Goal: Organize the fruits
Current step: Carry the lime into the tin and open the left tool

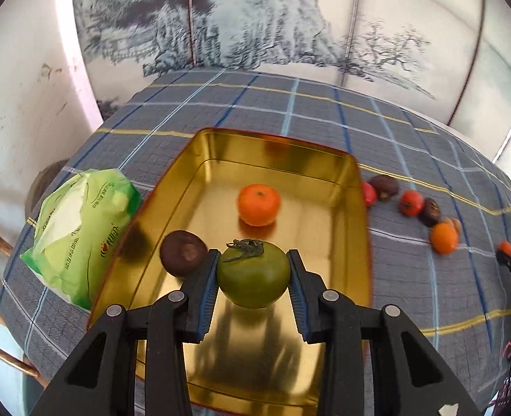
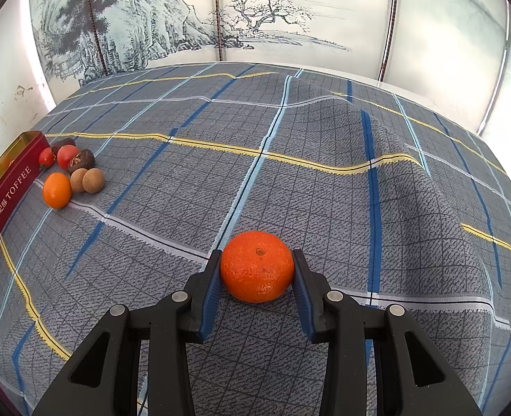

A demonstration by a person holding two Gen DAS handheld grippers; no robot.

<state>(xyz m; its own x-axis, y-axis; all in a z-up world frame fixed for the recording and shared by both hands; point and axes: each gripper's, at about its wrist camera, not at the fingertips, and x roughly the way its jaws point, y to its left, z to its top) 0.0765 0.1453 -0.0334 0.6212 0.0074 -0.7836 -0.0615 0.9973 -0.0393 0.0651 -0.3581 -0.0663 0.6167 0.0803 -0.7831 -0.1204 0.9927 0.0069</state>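
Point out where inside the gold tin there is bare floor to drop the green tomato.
The left tool holds the green tomato over the tin. Bare floor lies along the right wall, beside the mandarin, in the far left corner and at the near end. The brown fruit crowds the left wall.

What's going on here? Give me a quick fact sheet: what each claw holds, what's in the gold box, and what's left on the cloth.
left gripper: shut on green tomato, held over the gold tin
right gripper: shut on orange mandarin, which rests on the plaid cloth
in tin: one mandarin, one dark brown fruit
on cloth beside tin: small pile of fruits, red, orange and brown
left of tin: green packet
tin's outer side: red, reads TOFFEE
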